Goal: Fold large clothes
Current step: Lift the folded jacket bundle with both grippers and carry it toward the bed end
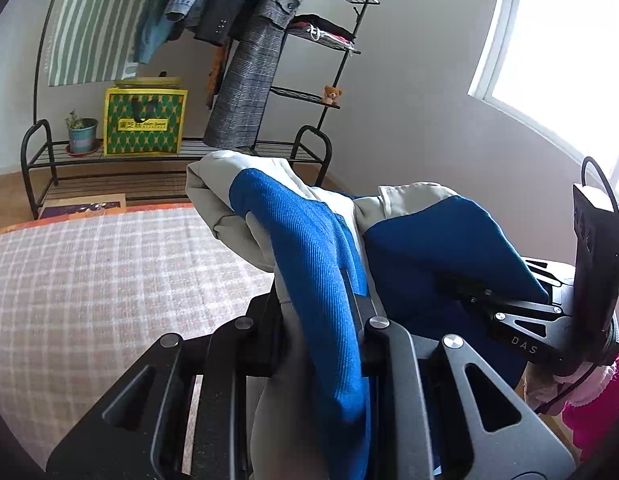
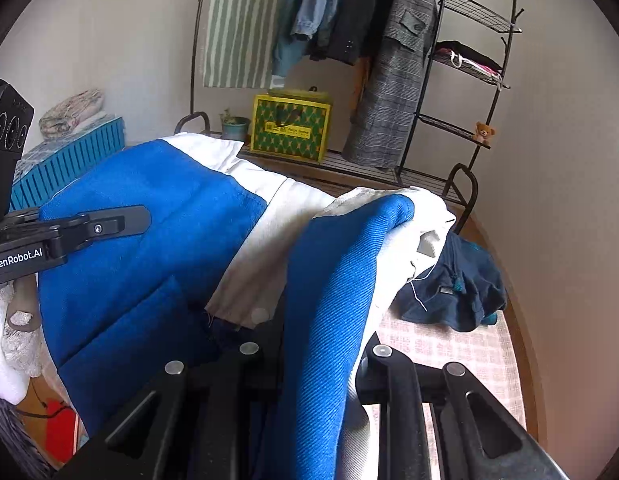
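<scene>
A large blue and cream jacket (image 1: pixel 309 240) hangs lifted above the bed, held by both grippers. In the left wrist view my left gripper (image 1: pixel 317 304) is shut on a fold of its blue and cream cloth. My right gripper (image 1: pixel 461 288) shows at the right, shut on another blue part. In the right wrist view my right gripper (image 2: pixel 321 344) pinches a blue and white fold of the jacket (image 2: pixel 149 220). My left gripper (image 2: pixel 125 220) comes in from the left, its fingertip lying on the blue panel. The cloth hides the pads of both grippers.
The bed (image 1: pixel 89 280) has a pink checked cover, and a dark blue garment (image 2: pixel 457 288) lies on it at the right. Behind stand a black clothes rack (image 1: pixel 245 148) with hanging coats, a yellow-green bag (image 1: pixel 145 120), a plant pot (image 1: pixel 82 134) and a blue crate (image 2: pixel 69 164). A bright window (image 1: pixel 569 40) is at the right.
</scene>
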A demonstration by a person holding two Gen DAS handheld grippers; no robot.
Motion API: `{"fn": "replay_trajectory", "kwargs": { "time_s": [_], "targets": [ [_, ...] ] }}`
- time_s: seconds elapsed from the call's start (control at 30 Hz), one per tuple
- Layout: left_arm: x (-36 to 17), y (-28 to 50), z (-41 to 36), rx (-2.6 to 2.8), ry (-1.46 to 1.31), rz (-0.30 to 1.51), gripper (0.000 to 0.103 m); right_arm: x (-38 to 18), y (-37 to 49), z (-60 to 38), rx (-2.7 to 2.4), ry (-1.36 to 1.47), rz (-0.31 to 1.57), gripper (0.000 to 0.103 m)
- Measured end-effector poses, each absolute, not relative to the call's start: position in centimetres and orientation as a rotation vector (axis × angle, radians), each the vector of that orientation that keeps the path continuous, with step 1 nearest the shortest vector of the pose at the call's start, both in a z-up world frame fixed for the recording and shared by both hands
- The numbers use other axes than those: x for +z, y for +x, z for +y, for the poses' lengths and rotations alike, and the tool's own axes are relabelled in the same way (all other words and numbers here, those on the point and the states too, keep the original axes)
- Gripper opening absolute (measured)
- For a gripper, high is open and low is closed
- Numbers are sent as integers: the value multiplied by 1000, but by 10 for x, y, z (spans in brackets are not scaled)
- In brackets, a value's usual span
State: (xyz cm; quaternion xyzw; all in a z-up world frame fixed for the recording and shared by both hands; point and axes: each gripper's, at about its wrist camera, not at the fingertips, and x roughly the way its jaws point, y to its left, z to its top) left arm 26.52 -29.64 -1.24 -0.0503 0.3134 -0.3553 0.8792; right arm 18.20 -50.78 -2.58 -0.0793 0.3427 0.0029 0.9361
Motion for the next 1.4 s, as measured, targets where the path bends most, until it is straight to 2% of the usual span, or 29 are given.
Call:
{"fn": "replay_trajectory", "kwargs": {
  "time_s": [0.63,1.0,1.23,1.27,1.37,1.4],
  "targets": [
    [-29,410,-570,-880,-93,663,20,-17,318,-728,-211,-138,712,20],
    [-67,502,-649,-864,-92,678,20,-44,421,-807,-240,-117,736,19],
    [-141,541,-665,-732,-7,796,20,-101,467,-853,-209,-54,852,19],
    [-154,548,-662,-705,4,838,22,-111,471,-866,-243,-36,878,22],
    [-167,556,-647,-739,-61,874,29,-141,471,-911,-302,139,949,40],
    [-165,554,-648,-747,-47,869,30,-149,470,-920,-303,195,964,41]
  ]
}}
